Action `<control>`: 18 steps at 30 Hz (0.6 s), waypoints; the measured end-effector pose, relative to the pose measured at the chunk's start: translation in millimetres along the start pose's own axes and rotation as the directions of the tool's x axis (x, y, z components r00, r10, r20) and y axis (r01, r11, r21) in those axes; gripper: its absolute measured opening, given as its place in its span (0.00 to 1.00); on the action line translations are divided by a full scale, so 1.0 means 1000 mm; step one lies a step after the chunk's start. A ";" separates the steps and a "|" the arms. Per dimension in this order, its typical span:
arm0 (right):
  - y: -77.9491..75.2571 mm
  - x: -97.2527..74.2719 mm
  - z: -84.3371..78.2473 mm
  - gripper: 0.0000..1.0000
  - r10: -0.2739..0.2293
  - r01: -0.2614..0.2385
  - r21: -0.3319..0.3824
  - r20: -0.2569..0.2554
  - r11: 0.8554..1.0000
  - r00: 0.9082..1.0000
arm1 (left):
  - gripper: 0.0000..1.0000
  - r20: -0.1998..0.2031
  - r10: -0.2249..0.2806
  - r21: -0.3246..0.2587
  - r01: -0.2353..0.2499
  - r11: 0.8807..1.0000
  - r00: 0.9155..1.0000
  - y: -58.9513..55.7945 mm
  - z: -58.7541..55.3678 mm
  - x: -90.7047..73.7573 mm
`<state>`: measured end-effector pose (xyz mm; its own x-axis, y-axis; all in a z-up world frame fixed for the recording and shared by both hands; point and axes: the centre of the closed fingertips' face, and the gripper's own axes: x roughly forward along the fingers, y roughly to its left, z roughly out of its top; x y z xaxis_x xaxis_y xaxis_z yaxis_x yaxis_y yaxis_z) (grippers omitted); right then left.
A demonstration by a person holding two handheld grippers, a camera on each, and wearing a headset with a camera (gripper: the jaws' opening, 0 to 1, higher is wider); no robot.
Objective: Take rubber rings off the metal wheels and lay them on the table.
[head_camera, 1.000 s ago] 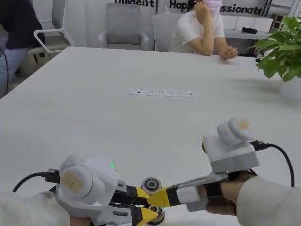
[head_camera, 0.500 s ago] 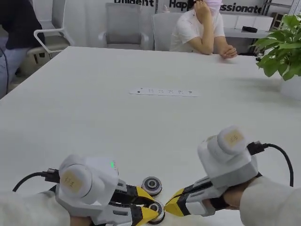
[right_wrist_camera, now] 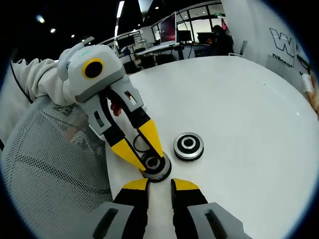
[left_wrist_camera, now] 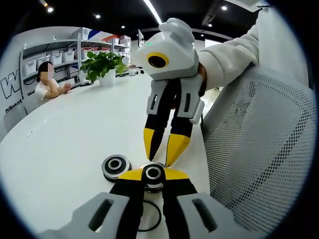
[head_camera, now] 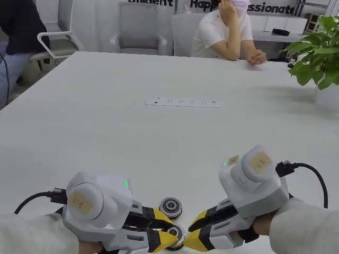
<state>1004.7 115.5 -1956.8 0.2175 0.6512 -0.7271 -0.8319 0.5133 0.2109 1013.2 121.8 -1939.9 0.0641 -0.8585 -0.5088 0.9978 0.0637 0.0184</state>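
The left gripper (left_wrist_camera: 153, 177) is clamped on one metal wheel (right_wrist_camera: 154, 165) at the near edge of the table (head_camera: 159, 143) (a loose rubber ring (left_wrist_camera: 159, 219) lies under its jaws). The right gripper (right_wrist_camera: 160, 185), jaws slightly parted, holds nothing just beside that wheel; a second wheel (right_wrist_camera: 188, 146) lies near.

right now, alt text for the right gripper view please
The left tongs grip a metal wheel on the white table, just ahead of the slightly open right tongs. A second wheel and a loose black ring lie nearby.
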 end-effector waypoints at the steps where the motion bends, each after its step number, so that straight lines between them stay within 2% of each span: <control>1: 0.000 0.001 0.000 0.14 -0.005 0.005 -0.011 -0.005 1.000 1.000 | 0.08 0.000 0.000 0.000 0.000 1.000 1.000 0.000 0.000 0.000; 4: 0.000 0.005 -0.003 0.15 -0.012 0.012 -0.023 -0.016 1.000 1.000 | 0.08 0.000 0.000 -0.001 0.000 1.000 1.000 0.000 0.000 0.000; 8: -0.001 0.006 -0.001 0.18 -0.026 0.024 -0.073 -0.021 0.997 0.999 | 0.08 0.000 0.001 -0.002 -0.001 1.000 1.000 0.000 0.000 0.000; 12: 0.003 0.007 0.002 0.20 0.003 -0.003 -0.074 -0.001 0.997 1.000 | 0.08 0.003 0.002 -0.004 -0.002 1.000 1.000 -0.001 0.000 -0.001; 14: 0.003 0.007 0.002 0.21 -0.004 0.004 -0.094 -0.002 0.996 1.000 | 0.08 0.003 0.002 -0.004 -0.002 1.000 1.000 -0.001 0.000 -0.001; 18: 0.003 0.008 0.000 0.16 -0.016 0.014 -0.140 -0.012 0.990 1.000 | 0.08 0.003 0.003 -0.005 -0.003 1.000 1.000 -0.001 0.000 -0.001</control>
<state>1004.4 122.5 -1962.1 0.2242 0.6362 -0.7382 -0.8921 0.4390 0.1074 1012.6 122.4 -1939.7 0.0674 -0.8600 -0.5059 0.9975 0.0691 0.0154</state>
